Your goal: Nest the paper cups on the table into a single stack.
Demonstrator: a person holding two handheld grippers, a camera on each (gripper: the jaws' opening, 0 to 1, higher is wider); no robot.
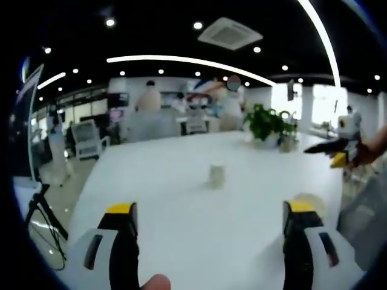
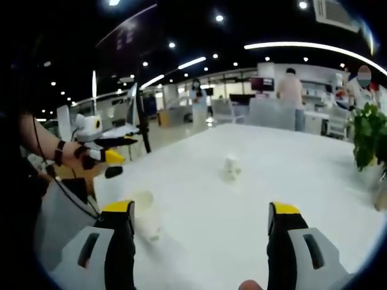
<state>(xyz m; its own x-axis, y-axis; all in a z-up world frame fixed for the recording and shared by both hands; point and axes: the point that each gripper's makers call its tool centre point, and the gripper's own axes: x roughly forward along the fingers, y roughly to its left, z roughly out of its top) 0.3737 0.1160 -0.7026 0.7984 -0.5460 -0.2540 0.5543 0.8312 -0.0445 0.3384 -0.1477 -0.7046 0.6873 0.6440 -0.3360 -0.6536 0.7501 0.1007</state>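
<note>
A white paper cup [image 1: 216, 175] stands upright mid-table, ahead of my left gripper [image 1: 210, 211], whose jaws are wide open and hold nothing. A second pale cup [image 1: 310, 201] sits just beyond the right jaw's yellow tip. In the right gripper view the far cup [image 2: 232, 167] is ahead and slightly right of centre. The near cup [image 2: 147, 222] rests beside the left jaw of my right gripper [image 2: 201, 211], which is open and empty. The right gripper [image 1: 334, 154] enters the left gripper view at the right edge. The left gripper [image 2: 101, 150] is at the left of the right gripper view, hand-held.
The long white table [image 1: 175, 163] runs away from me. Potted green plants [image 1: 269, 124] stand at its far right side. A tripod [image 1: 42, 211] is on the floor off the table's left edge. Chairs and several people are in the background.
</note>
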